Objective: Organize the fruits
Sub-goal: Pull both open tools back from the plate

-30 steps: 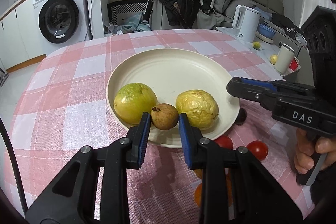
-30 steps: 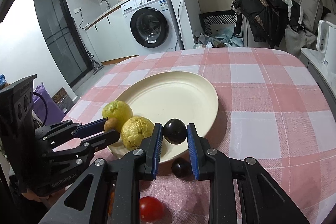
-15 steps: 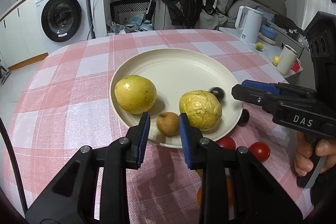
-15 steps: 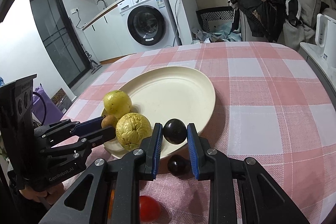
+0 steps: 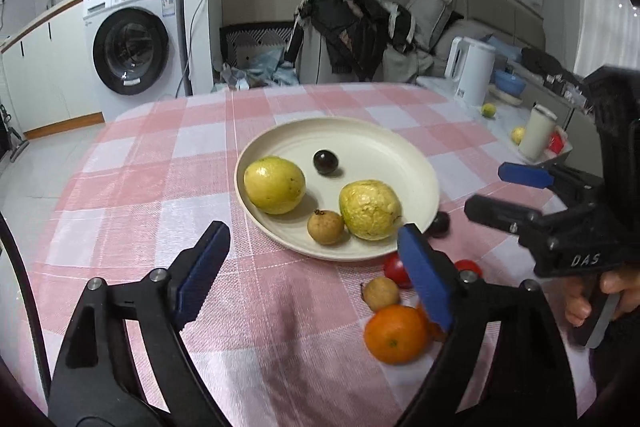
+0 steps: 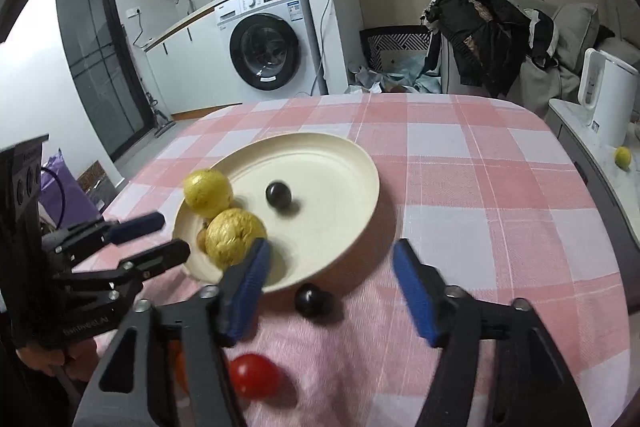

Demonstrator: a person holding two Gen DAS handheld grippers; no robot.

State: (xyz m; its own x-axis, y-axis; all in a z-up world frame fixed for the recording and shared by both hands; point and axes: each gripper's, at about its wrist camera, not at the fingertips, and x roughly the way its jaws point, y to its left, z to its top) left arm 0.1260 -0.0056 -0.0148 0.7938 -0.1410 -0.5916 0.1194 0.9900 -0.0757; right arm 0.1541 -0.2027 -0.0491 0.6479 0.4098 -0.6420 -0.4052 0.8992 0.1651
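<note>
A cream plate (image 5: 360,131) on the pink checked cloth holds a smooth yellow fruit (image 5: 274,184), a wrinkled yellow fruit (image 5: 370,209), a small brown fruit (image 5: 325,225) and a dark round fruit (image 5: 325,161). My left gripper (image 5: 312,231) hangs before the plate's near rim, its jaws opening with nothing pressed between them. My right gripper (image 6: 331,247) stands at the plate's (image 6: 360,163) right rim, jaws opening and empty. The dark fruit (image 6: 279,194) lies free mid-plate. On the cloth lie another dark fruit (image 6: 310,301), red tomatoes (image 5: 396,269), a brown fruit (image 5: 382,293) and an orange (image 5: 396,333).
A white kettle (image 5: 468,71) and a cup (image 5: 538,131) stand on a side counter right of the table. Behind the table are a washing machine (image 5: 132,47) and a chair heaped with clothes (image 5: 352,31). A hand (image 5: 600,291) holds the right gripper's handle.
Both grippers went from shut to open. The small brown fruit now rests on the plate's near side, and the dark fruit has rolled to mid-plate. The left gripper drew back from the plate.
</note>
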